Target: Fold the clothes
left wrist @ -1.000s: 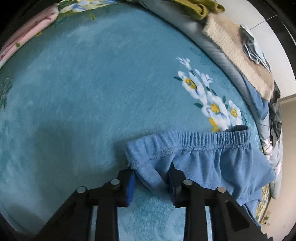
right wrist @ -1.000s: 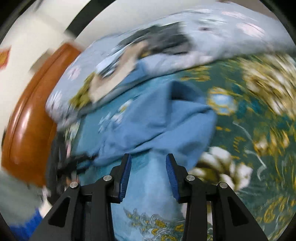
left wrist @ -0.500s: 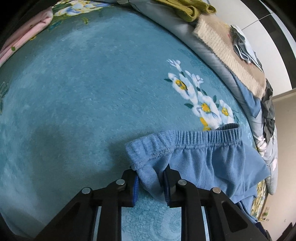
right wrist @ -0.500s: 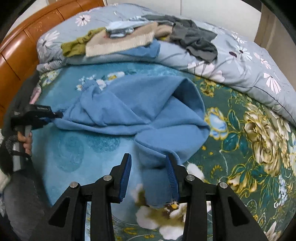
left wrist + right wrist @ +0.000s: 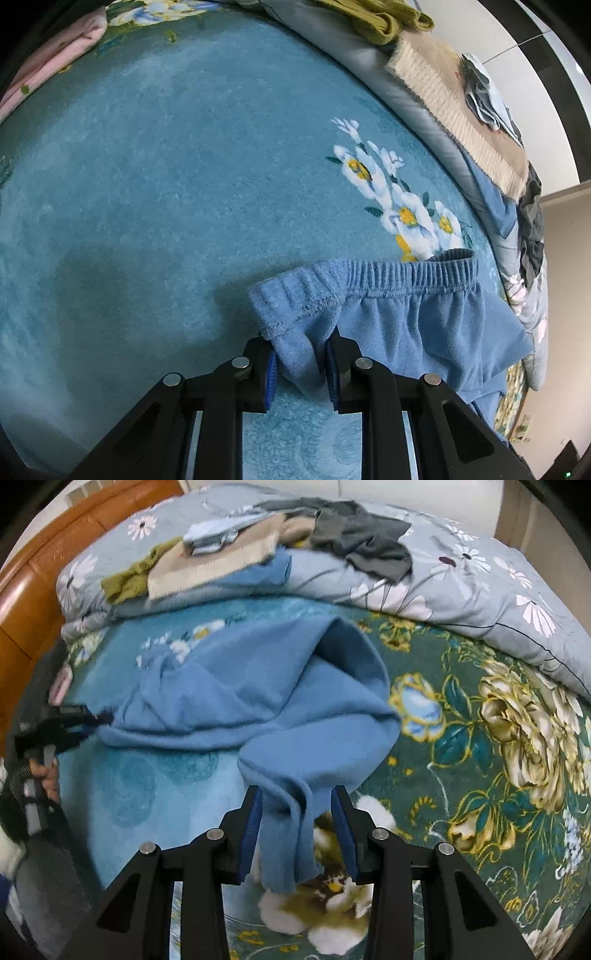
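Observation:
Blue fleece pants (image 5: pixel 258 698) lie crumpled on a teal floral blanket (image 5: pixel 166 166). In the left wrist view their elastic waistband (image 5: pixel 388 275) faces me, and my left gripper (image 5: pixel 300 360) is shut on a fold of cloth just below the waistband's left corner. In the right wrist view my right gripper (image 5: pixel 296 823) is open, with a pant leg end (image 5: pixel 288 834) hanging between its fingers without being pinched. The left gripper (image 5: pixel 70 723) also shows at the far left of that view, holding the pants.
A grey floral duvet (image 5: pixel 461 572) is bunched along the far side, with a pile of clothes on it: olive (image 5: pixel 129 576), beige (image 5: pixel 207 565), light blue (image 5: pixel 218 531) and dark grey (image 5: pixel 362 535). A wooden headboard (image 5: pixel 44 561) stands at left. A pink garment (image 5: pixel 55 59) lies at the blanket's edge.
My left gripper closed on the waistband corner. My right gripper swung over the bed and moved in until the pant leg end sits between its open fingers.

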`<state>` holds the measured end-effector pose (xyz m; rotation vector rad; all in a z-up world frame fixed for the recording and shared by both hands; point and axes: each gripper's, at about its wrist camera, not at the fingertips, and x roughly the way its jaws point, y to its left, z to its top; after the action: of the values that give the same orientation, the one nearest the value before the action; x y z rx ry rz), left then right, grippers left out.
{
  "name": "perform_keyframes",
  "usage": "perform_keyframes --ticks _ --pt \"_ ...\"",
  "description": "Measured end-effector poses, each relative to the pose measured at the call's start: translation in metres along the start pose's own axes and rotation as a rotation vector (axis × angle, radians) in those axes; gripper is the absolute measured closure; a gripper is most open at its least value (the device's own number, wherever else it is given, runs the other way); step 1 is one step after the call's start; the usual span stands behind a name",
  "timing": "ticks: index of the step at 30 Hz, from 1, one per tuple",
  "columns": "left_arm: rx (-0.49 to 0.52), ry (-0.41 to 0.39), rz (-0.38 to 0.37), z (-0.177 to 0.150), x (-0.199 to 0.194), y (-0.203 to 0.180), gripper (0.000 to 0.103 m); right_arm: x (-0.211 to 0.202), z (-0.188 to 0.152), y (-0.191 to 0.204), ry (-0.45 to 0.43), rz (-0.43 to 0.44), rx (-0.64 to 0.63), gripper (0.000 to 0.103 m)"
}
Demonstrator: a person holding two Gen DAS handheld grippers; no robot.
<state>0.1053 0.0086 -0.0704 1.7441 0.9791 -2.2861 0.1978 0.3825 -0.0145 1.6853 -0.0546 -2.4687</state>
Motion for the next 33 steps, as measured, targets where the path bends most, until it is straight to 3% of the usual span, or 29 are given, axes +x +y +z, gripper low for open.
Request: perform_keyframes --ticks 1,6,11,19,33 --pt "0.000 0.000 -0.002 0.000 0.000 0.000 0.079 0.002 -0.001 0.000 0.007 0.012 0.009 0.071" --pt "-0.007 0.001 -0.009 0.001 0.000 0.000 0.079 -0.014 0.001 -0.015 -0.058 0.125 0.131 0.072" --pt "-0.005 0.001 -0.008 0.001 0.000 -0.001 0.079 -0.019 0.004 -0.035 -0.045 0.094 0.172 0.072" --pt "-0.006 0.001 -0.007 0.000 -0.001 -0.002 0.079 -0.011 -0.001 -0.031 -0.027 0.089 0.162 0.072" --pt "-0.011 0.004 -0.009 -0.001 0.000 -0.002 0.079 0.003 -0.015 -0.068 -0.020 0.259 0.385 0.076"
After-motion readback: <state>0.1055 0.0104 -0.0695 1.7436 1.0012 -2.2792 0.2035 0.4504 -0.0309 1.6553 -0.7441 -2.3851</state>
